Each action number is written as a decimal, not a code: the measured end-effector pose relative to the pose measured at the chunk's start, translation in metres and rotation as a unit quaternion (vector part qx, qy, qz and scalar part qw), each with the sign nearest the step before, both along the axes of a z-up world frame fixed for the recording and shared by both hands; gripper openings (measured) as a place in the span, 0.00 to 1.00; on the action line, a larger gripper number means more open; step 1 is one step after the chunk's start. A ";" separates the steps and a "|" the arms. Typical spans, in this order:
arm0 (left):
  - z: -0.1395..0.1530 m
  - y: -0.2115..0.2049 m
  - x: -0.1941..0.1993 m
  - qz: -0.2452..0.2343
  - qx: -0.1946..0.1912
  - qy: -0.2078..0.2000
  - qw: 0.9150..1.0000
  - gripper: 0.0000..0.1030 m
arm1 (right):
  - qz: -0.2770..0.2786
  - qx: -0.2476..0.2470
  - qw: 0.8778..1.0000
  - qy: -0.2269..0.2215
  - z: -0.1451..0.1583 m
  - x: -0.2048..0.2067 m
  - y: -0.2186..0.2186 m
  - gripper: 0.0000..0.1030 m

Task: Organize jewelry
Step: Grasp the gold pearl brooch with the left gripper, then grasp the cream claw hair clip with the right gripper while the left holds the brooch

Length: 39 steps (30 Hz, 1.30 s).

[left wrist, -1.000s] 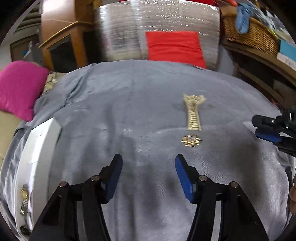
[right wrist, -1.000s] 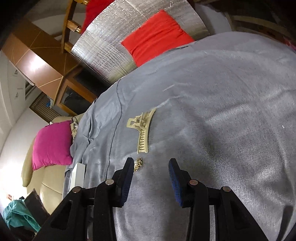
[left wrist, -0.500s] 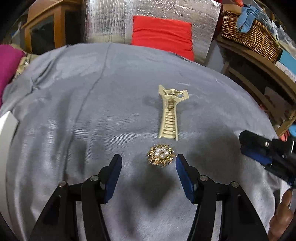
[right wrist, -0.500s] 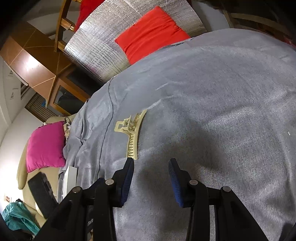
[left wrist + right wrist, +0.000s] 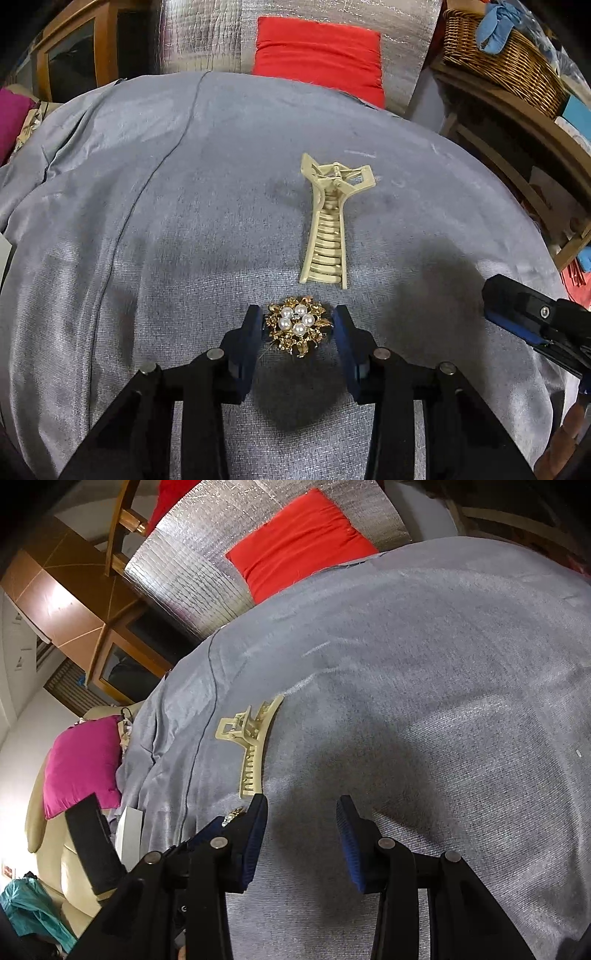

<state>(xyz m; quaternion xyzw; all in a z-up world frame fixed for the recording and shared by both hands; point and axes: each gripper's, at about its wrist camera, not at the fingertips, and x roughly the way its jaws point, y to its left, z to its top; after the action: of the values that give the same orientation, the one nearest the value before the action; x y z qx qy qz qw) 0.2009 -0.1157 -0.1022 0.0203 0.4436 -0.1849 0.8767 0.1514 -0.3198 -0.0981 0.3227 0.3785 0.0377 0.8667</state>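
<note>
The left claw (image 5: 297, 326) sits low over the grey cloth (image 5: 147, 221), its blue pads (image 5: 254, 328) straddling the gold pearl brooch (image 5: 296, 329) with a sliver of gap on each side, so it is open around the brooch and not yet gripping. The brooch lies flat on the cloth, just nearer than the foot of the cream hair clip (image 5: 328, 229), close to it but apart. To take it well, I would keep the pads level with the cloth and squeeze slowly on the brooch's widest metal petals, not the pearls, so it does not tip or skate out; the fabric looks soft, so pressing down a little should help the pads get under the rim. A gathered fold of cloth caught between the pads is the likely fault.

The right claw (image 5: 301, 830) hovers open and empty off to the right, over bare cloth, its left pad near the clip's (image 5: 255, 749) toothed end. It should stay clear of the clip while the left closes.

Farther back, a white box edge (image 5: 129, 834) shows at the cloth's left side, perhaps the place for the jewelry, then a pink cushion (image 5: 81, 764) and a red cushion (image 5: 317, 55)
</note>
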 end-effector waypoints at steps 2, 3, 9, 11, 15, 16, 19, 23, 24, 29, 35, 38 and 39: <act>0.002 0.001 -0.002 0.001 0.004 -0.001 1.000 0.39 | -0.001 -0.003 1.000 0.000 0.001 0.000 0.000 0.41; 0.006 0.004 -0.004 0.001 0.002 -0.002 1.000 0.39 | 0.000 -0.003 1.000 -0.001 0.002 0.001 0.000 0.41; 0.028 0.030 -0.014 0.018 0.012 -0.028 0.999 0.39 | 0.018 -0.023 0.999 -0.024 0.017 0.017 0.012 0.41; 0.029 0.040 -0.015 0.028 0.023 -0.035 0.999 0.39 | 0.031 -0.035 0.998 -0.030 0.024 0.027 0.023 0.41; 0.030 0.067 -0.012 0.055 0.044 -0.043 0.997 0.39 | 0.049 -0.072 0.996 -0.033 0.032 0.051 0.050 0.58; 0.030 0.074 -0.011 0.060 0.046 -0.042 0.996 0.39 | 0.053 -0.081 0.995 -0.030 0.032 0.058 0.057 0.63; 0.031 0.093 -0.009 0.079 0.062 -0.046 0.994 0.39 | 0.049 -0.117 0.992 -0.013 0.029 0.078 0.073 0.63; 0.035 0.110 -0.009 0.098 0.076 -0.055 0.991 0.39 | 0.035 -0.154 0.987 0.017 0.016 0.103 0.084 0.63; 0.035 0.113 -0.009 0.103 0.080 -0.056 0.990 0.39 | 0.032 -0.167 0.985 0.022 0.013 0.108 0.086 0.63; 0.036 0.123 -0.007 0.114 0.099 -0.065 0.986 0.39 | 0.011 -0.193 0.980 0.041 0.001 0.123 0.087 0.59; 0.037 0.133 -0.009 0.124 0.107 -0.069 0.984 0.39 | 0.006 -0.197 0.979 0.052 -0.008 0.131 0.091 0.27; 0.040 0.136 -0.010 0.129 0.106 -0.072 0.983 0.39 | 0.004 -0.199 0.979 0.044 -0.005 0.129 0.093 0.25; 0.041 0.137 -0.010 0.130 0.105 -0.072 0.983 0.39 | 0.004 -0.198 0.979 0.042 -0.004 0.127 0.094 0.24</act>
<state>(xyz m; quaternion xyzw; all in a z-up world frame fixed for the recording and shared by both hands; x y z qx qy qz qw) 0.1908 0.0211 -0.0608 0.0674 0.3947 -0.0195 0.9161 0.2786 -0.2261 -0.1017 0.1443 0.4160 -0.0478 0.8966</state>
